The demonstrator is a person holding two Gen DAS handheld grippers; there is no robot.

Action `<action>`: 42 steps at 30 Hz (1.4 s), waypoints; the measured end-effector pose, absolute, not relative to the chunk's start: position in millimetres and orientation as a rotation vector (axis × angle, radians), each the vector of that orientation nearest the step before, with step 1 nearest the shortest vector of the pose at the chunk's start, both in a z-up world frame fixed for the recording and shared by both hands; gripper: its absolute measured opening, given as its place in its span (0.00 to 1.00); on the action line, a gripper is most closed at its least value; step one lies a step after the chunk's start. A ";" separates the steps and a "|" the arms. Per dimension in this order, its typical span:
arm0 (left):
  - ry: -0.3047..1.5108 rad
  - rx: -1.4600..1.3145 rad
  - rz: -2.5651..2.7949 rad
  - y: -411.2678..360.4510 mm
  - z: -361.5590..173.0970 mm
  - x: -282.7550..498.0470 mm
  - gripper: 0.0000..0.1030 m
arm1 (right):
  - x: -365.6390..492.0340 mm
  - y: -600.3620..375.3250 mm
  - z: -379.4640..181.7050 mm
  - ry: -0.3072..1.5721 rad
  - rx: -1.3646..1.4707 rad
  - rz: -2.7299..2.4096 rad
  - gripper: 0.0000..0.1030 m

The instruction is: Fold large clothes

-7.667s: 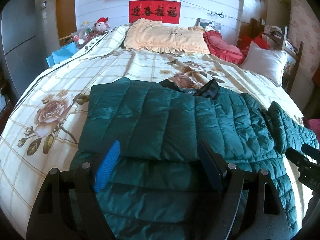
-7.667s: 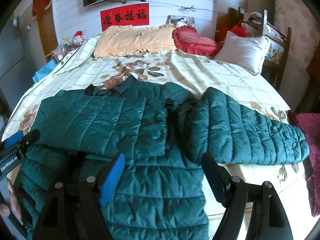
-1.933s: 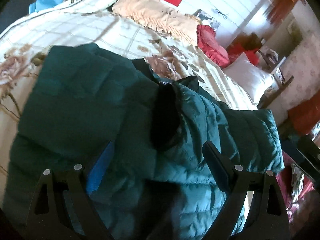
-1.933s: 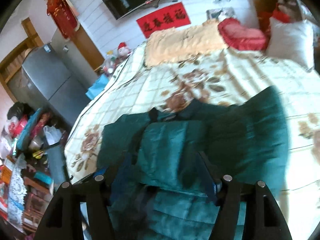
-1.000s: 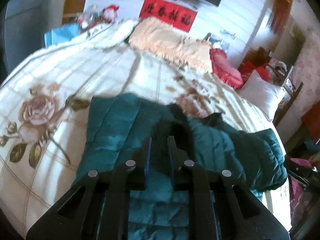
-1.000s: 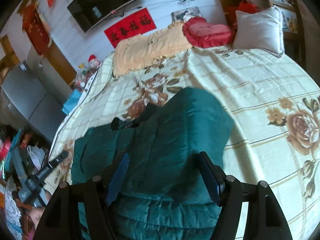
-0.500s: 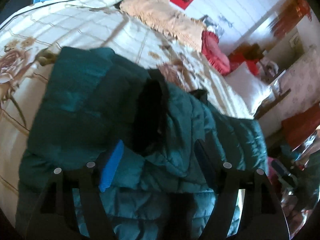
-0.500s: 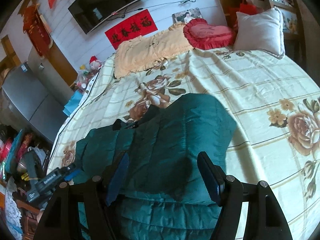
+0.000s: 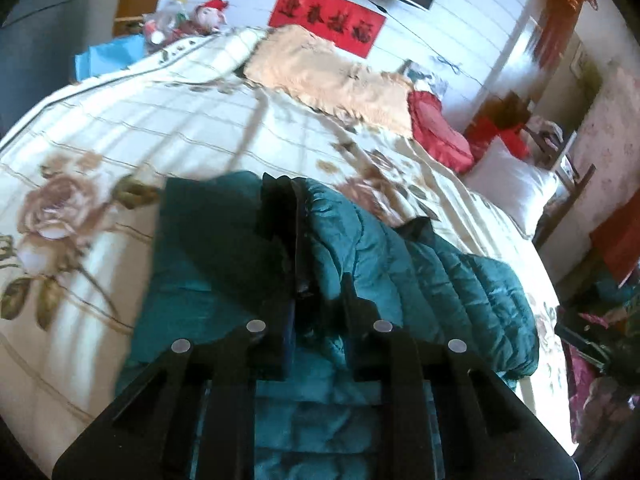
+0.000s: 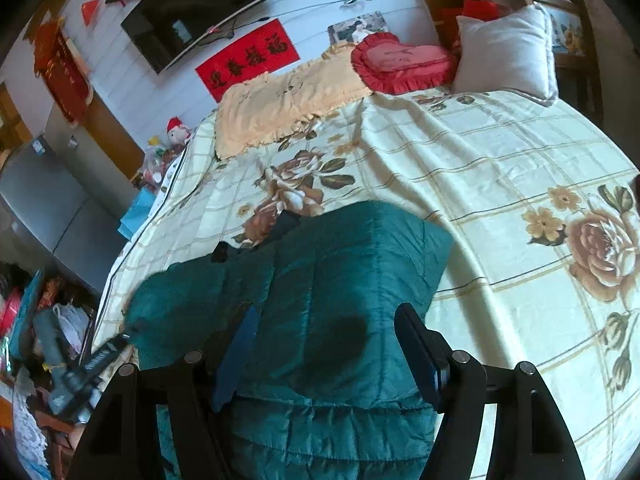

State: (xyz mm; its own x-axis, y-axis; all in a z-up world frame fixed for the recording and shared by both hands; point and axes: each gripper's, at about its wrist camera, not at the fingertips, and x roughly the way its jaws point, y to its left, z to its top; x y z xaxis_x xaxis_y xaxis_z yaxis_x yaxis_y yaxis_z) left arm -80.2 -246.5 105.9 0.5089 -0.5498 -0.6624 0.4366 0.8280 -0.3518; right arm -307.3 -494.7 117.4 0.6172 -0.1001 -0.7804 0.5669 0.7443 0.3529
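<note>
A dark green quilted jacket lies on the floral bed sheet, both sleeves folded over the body. My left gripper is shut on a fold of the jacket near its black zipper edge, which rises between the jaws. In the right wrist view the jacket lies just ahead of my right gripper, which is open and empty, hovering above the folded sleeve. The left gripper shows at that view's left edge.
A peach pillow, a red heart cushion and a white pillow lie at the head of the bed. A grey fridge and clutter stand left of the bed. A wooden chair stands to the right.
My left gripper has closed on the jacket's zipper edge since half a second ago, when it was open. The right gripper stays open and has dropped slightly toward the jacket.
</note>
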 end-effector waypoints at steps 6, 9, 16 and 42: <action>0.893 -0.162 -0.523 -222.4 83.4 -64.2 0.17 | -272.7 -472.0 83.2 0.904 0.584 -0.378 0.66; 0.915 -0.159 -0.488 -217.4 67.7 -58.8 0.17 | -261.1 -461.8 61.5 0.947 0.578 -0.375 0.64; 0.936 -0.162 -0.498 -211.4 63.3 -61.6 0.23 | -247.8 -444.1 37.9 1.010 0.460 -0.383 0.64; 0.896 0.070 -0.424 -275.6 49.0 -44.4 0.62 | -216.3 -508.3 27.7 1.022 0.341 -0.625 0.56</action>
State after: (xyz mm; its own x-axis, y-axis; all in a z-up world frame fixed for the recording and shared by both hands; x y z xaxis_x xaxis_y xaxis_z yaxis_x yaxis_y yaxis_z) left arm -44.4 -275.6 49.0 0.5476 -0.3291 -0.7693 0.3865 0.9149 -0.1164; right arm -216.3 -508.3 27.7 0.3708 -0.3225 -0.8709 0.6281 0.7779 -0.0206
